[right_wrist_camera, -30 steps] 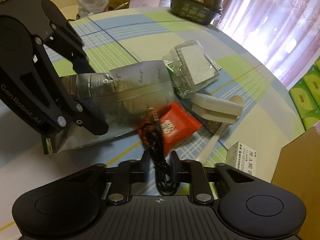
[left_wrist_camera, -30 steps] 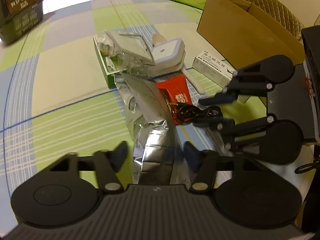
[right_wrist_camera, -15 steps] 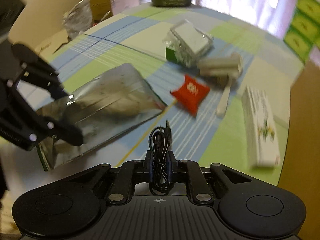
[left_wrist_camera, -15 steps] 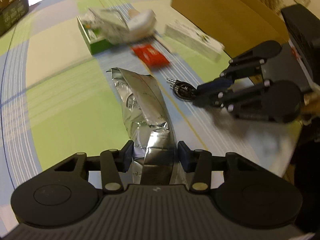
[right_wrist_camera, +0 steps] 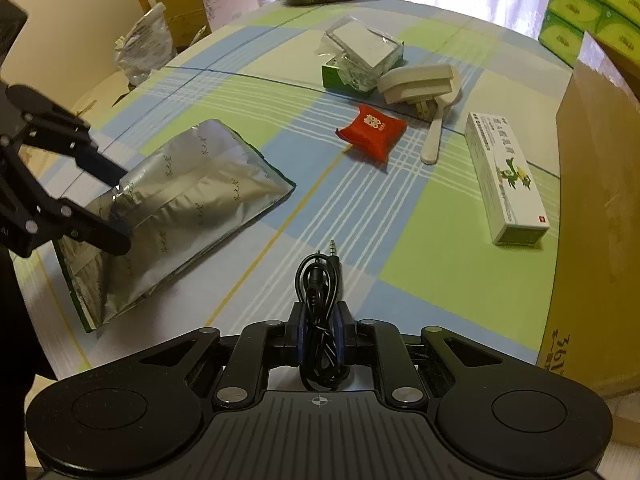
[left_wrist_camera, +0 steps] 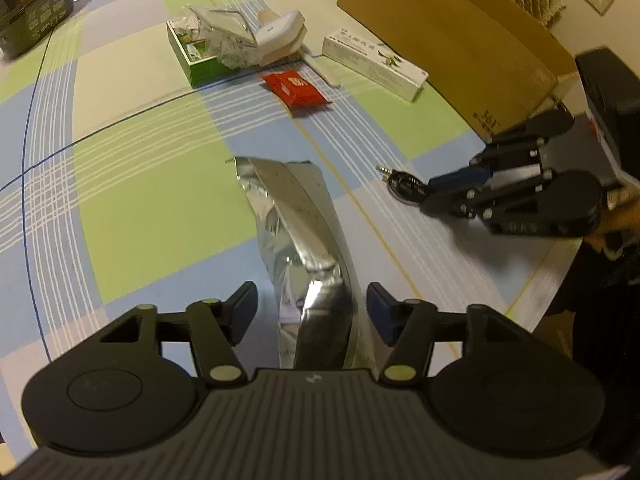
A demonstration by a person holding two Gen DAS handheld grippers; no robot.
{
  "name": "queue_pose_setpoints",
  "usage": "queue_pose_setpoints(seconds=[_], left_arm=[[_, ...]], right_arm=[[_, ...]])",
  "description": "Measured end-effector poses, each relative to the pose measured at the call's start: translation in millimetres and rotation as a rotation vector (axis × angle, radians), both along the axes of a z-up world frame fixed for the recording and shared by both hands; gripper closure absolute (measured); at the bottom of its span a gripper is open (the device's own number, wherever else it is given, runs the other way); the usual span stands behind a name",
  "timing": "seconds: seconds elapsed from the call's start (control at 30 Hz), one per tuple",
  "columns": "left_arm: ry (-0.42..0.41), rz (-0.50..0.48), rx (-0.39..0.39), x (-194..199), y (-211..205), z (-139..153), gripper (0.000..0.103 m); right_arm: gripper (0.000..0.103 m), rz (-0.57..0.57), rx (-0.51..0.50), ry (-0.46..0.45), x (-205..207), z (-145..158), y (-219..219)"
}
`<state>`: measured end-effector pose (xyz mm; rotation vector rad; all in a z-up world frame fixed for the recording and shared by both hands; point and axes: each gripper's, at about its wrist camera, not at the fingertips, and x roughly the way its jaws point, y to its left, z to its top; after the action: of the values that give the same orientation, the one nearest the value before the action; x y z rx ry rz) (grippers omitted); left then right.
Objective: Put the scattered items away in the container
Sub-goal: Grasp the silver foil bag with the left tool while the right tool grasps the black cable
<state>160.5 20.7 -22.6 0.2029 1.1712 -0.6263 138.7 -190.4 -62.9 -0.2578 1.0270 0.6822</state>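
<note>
R tongs [right_wrist_camera: 319, 332] grip cable [right_wrist_camera: 318, 280]; L tongs [left_wrist_camera: 312, 312] wide round foil bag [left_wrist_camera: 296, 224].

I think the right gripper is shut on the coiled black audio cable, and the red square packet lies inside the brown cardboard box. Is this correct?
Not entirely. The right gripper is indeed shut on the coiled black audio cable. But the red square packet lies on the checked tablecloth, outside the brown cardboard box. The right wrist view shows this.
</note>
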Motion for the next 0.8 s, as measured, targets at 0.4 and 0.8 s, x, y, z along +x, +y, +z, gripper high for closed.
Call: queue_pose_setpoints(seconds=[0.4,0.8], left_arm=[[0.033,0.012,0.006,17,-12,-16,0.036],[0.044,0.011,0.008,23,-14,-22,0.036]], right_arm=[[0.005,0.078,-0.047,-0.096,-12,-10,10],[0.052,0.025,-0.004,-0.095,-4,-8,4]])
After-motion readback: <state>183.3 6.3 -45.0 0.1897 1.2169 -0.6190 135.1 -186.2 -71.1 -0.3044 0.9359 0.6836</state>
